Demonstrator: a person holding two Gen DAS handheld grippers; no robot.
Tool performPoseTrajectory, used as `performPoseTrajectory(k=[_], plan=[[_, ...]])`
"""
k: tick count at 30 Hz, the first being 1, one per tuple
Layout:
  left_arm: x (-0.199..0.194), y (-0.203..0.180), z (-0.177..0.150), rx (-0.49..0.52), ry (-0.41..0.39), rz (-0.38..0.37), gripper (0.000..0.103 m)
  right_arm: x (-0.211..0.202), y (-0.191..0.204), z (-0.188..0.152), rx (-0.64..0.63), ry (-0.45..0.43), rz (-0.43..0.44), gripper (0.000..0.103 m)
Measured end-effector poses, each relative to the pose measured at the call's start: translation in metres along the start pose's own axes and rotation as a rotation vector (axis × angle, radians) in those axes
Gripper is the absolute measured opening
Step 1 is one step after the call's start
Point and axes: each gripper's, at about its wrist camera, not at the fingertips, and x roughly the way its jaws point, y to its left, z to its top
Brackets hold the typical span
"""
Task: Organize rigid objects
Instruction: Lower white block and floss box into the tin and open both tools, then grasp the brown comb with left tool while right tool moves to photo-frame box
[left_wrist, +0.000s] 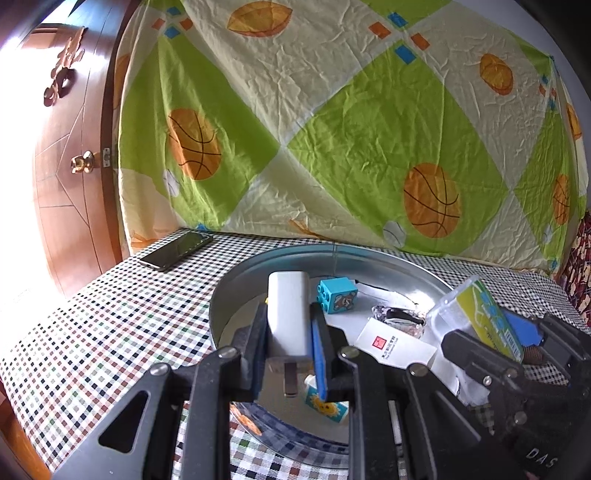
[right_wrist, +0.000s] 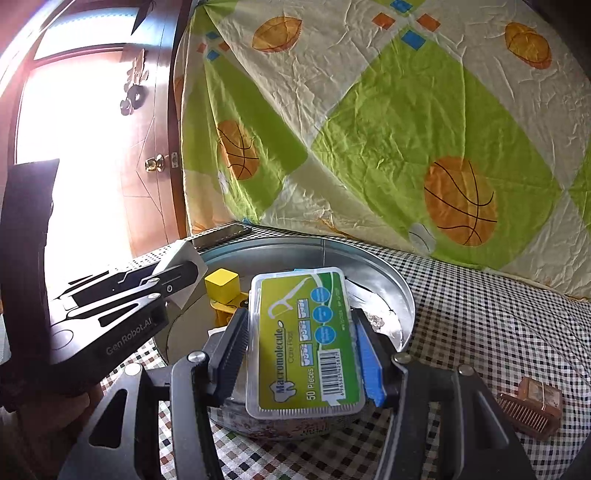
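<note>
My left gripper (left_wrist: 290, 325) is shut on a white plug charger (left_wrist: 288, 317), held over the round metal tin (left_wrist: 229, 295). My right gripper (right_wrist: 301, 332) is shut on a clear floss-pick box with a green label (right_wrist: 304, 339), held above the tin's near rim (right_wrist: 400, 291). In the left wrist view the floss box (left_wrist: 480, 314) and right gripper show at the right. The tin holds a blue toy block (left_wrist: 338, 295), a white card (left_wrist: 391, 343), a shiny foil piece (left_wrist: 399, 317), a small sun-print block (left_wrist: 325, 404) and a yellow block (right_wrist: 221, 284).
The tin sits on a checked tablecloth (left_wrist: 110, 332). A black phone (left_wrist: 177, 251) lies at the far left of the table. A brown comb (right_wrist: 532, 406) lies on the cloth at the right. A patterned sheet (left_wrist: 332, 129) hangs behind; a wooden door (left_wrist: 70, 147) stands left.
</note>
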Motion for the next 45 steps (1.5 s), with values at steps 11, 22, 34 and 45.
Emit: performPoseTrajectory(k=[11,22,34,45], plan=[[0.042,-0.004,0.015,0.09,0.156,-0.033,0.019,0.054,-0.01,0.018,0.013,0.161,0.024,0.057],[0.035,0.0,0.02,0.115,0.109,0.062,0.077,0.063,-0.021,0.013,0.056,0.214,0.044,0.069],[-0.013,-0.073,0.012,0.173,0.012,-0.042,0.099,-0.024,-0.102,-0.016,0.11,0.151,-0.092,0.069],[-0.004,-0.218,-0.023,0.373,0.126,-0.261,0.102,-0.099,-0.231,-0.067,0.353,0.135,-0.33,0.072]])
